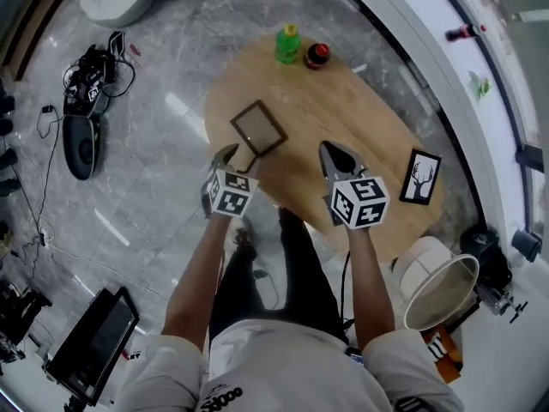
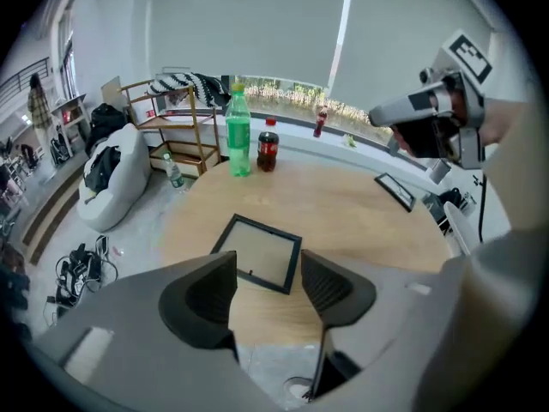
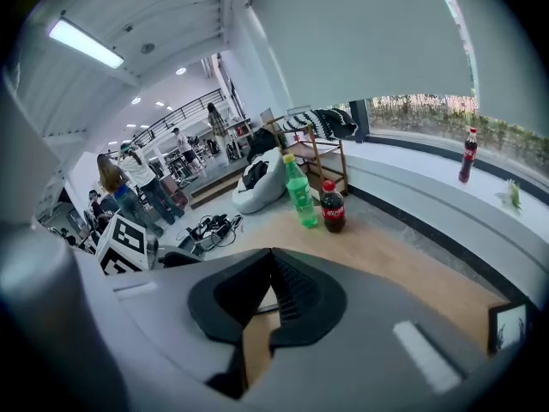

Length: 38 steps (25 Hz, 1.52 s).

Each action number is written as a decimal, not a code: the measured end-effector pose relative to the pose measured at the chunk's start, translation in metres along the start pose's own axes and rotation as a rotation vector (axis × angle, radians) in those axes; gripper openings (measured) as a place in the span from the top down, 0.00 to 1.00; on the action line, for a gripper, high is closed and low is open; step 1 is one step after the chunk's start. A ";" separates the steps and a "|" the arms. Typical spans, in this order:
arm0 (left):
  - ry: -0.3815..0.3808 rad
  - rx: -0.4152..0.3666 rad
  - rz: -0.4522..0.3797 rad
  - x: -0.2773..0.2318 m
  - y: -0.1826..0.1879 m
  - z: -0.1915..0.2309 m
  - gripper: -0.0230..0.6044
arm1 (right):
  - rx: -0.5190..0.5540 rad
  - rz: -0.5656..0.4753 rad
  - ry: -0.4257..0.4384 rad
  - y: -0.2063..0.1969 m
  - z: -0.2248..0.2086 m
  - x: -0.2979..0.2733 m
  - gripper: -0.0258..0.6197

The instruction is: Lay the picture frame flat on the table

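A thin dark picture frame [image 1: 257, 128] lies flat on the oval wooden table [image 1: 352, 110], near its left edge. My left gripper [image 1: 233, 154] hovers just short of the frame's near corner. In the left gripper view its jaws [image 2: 268, 269] stand apart with nothing pressed between them, and the frame [image 2: 257, 251] shows on the tabletop beyond the gap. My right gripper [image 1: 331, 149] hangs over the table's front middle, to the right of the frame, touching nothing. In the right gripper view its jaws [image 3: 268, 261] meet at the tips with nothing in them.
A green bottle [image 1: 288, 45] and a cola bottle [image 1: 316, 56] stand at the table's far edge. A black-framed deer picture [image 1: 420, 177] lies at the right end. On the floor are a white bin [image 1: 442, 290] at the right and cables [image 1: 90, 80] at the left.
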State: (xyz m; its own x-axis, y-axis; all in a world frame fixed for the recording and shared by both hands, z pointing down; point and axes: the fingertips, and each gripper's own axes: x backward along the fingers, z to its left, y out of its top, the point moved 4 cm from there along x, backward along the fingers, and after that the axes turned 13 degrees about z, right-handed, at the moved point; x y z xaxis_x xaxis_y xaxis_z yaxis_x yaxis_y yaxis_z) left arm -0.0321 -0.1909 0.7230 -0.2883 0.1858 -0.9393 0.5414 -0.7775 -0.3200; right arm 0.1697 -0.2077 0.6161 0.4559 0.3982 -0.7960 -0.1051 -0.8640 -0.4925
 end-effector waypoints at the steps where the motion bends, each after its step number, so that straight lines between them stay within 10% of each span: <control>1: 0.001 0.001 -0.019 0.012 0.004 0.001 0.58 | -0.004 -0.014 -0.006 0.004 0.004 0.007 0.96; 38: 0.101 -0.081 -0.518 0.360 -0.009 -0.027 0.92 | 0.264 -0.387 -0.147 0.032 0.216 0.269 0.96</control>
State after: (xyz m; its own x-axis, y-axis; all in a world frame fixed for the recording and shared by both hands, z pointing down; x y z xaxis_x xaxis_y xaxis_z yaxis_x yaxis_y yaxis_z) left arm -0.1193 -0.1003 0.3848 -0.4590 0.5928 -0.6618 0.4088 -0.5204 -0.7497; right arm 0.0976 -0.0613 0.3104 0.3784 0.7305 -0.5685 -0.1814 -0.5437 -0.8194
